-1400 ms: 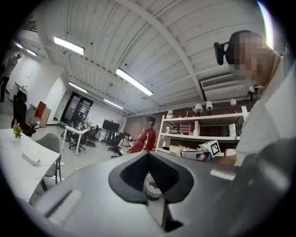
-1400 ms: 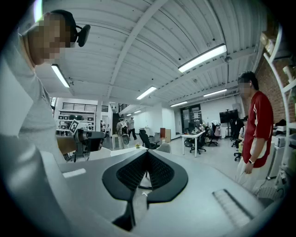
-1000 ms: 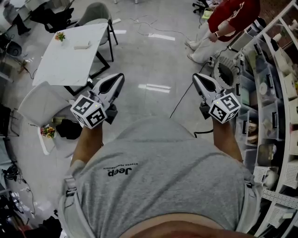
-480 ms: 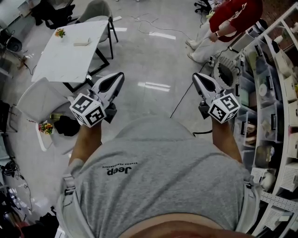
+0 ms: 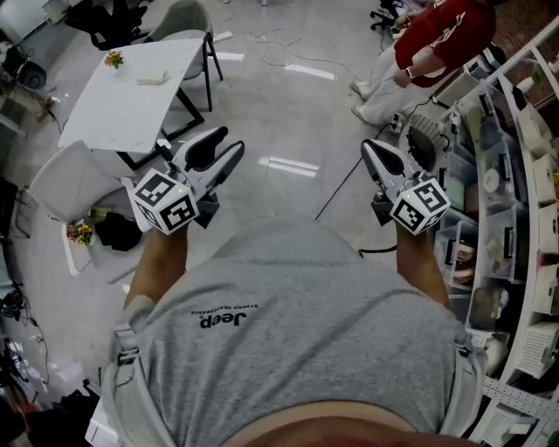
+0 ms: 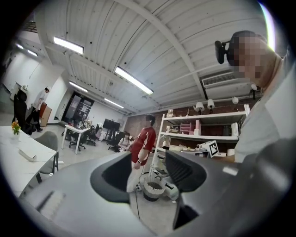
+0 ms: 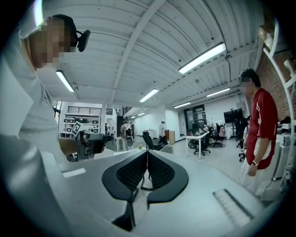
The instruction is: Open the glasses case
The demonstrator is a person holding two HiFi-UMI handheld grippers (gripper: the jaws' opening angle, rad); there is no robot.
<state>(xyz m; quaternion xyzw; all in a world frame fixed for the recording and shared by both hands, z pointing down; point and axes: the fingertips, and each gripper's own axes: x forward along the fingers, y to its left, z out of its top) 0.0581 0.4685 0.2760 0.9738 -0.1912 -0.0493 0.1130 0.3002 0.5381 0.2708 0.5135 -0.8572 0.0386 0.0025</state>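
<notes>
item 1: left gripper, held out level over the floor in front of the wearer's grey shirt. jaws apart, having just been opening; nothing stands between them (through the gap the left gripper view shows only the room beyond).

item 2: right gripper, also level, well apart from the left one. jaws together, ribbed pads meeting along one seam, nothing in them.

item 3: white tabletop, ahead and to the left, well apart from both grippers. on it lies a pale oblong item (too small to tell whether it is the glasses case) and, near the far corner, a small bunch of flowers.

item 4: grey chair at the tabletop's far end.

item 5: person in a red top, standing ahead to the right beside the shelves.

item 6: dark cable trailing across the floor between the grippers.
</notes>
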